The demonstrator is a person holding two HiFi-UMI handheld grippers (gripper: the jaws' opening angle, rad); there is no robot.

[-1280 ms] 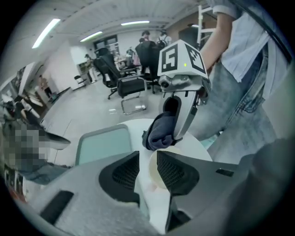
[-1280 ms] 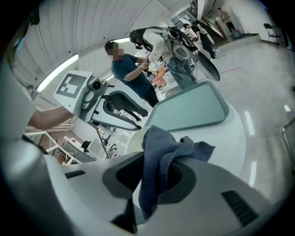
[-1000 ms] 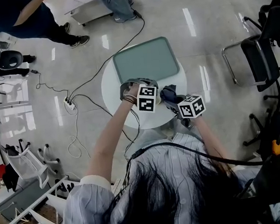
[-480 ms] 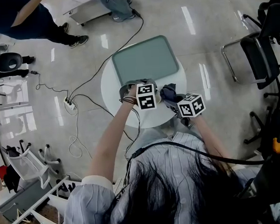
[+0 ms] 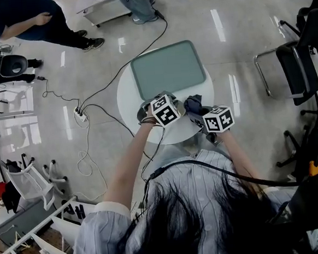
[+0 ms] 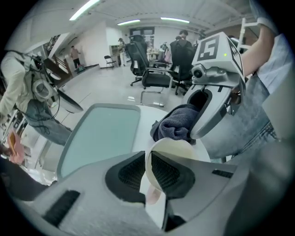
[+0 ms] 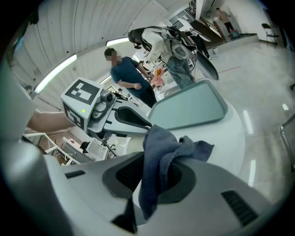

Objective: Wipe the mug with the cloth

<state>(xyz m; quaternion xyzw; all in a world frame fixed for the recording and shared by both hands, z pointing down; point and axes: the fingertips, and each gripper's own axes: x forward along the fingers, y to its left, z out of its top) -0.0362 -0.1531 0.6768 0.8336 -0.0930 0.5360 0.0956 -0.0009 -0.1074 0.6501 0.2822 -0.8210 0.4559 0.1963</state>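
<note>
Left gripper view: left gripper [image 6: 148, 166] clenched on the wall of the cream mug [image 6: 177, 146], held at the near edge of the white table [image 5: 126, 96]. Right gripper [image 7: 154, 177] pinching the grey cloth [image 7: 159, 152], bunched right by the rim. Looks like early wiping, most of it probably left. Green tray [image 5: 168, 68] just behind, not blocking; chair [image 5: 294, 66] and floor cables [image 5: 86, 110] well apart.

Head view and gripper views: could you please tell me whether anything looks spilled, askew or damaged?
Nothing stands out. The left gripper is shut on the mug at its rim, the right gripper is shut on the cloth, and the tray lies flat on the table, with no spill visible.
</note>
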